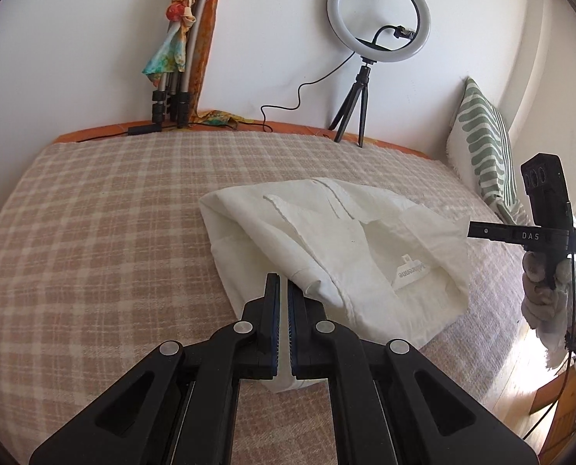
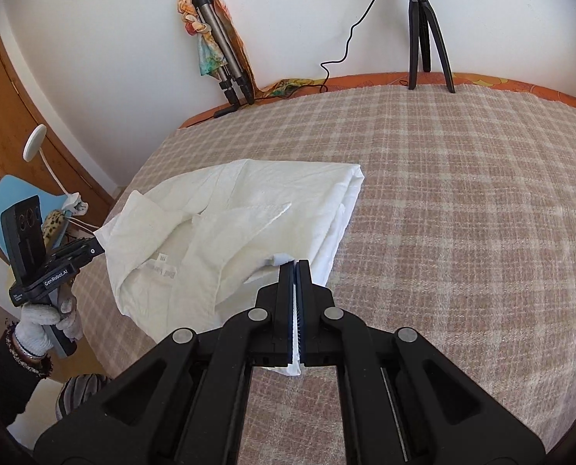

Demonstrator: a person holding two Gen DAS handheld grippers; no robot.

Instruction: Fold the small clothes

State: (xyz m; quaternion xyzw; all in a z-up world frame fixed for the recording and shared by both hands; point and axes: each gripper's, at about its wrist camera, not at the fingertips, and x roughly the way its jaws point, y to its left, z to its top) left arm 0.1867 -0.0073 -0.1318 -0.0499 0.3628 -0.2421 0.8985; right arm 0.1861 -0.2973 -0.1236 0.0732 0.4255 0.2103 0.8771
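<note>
Fabric is pinched in both grippers: the left gripper (image 1: 283, 290) has its jaws pressed together on one end of the white garment's (image 1: 326, 248) near edge, and the right gripper (image 2: 296, 275) clamps the other end the same way, a sliver of white cloth showing between each pair of pads. The garment, which looks like a small white shirt with its label (image 1: 412, 269) facing up, lies partly on the bed (image 1: 94, 232), near the middle of the checked blanket and toward the edge where the person stands, with the gripped edge lifted off the surface. Its far portion rests bunched on the blanket with a collar or placket flap turned over.

As a judgement, the fold is under way but not finished: the cloth already lies in more than one layer, yet the shape is loose and uneven, with slack sagging between the two grips. What seems left is to carry the held edge across and lay it flat, release, and square the bundle. No other clothes to fold are visible on the bed; only a ring light (image 1: 379, 15) and a tripod (image 1: 179, 77) stand along its far edge.
</note>
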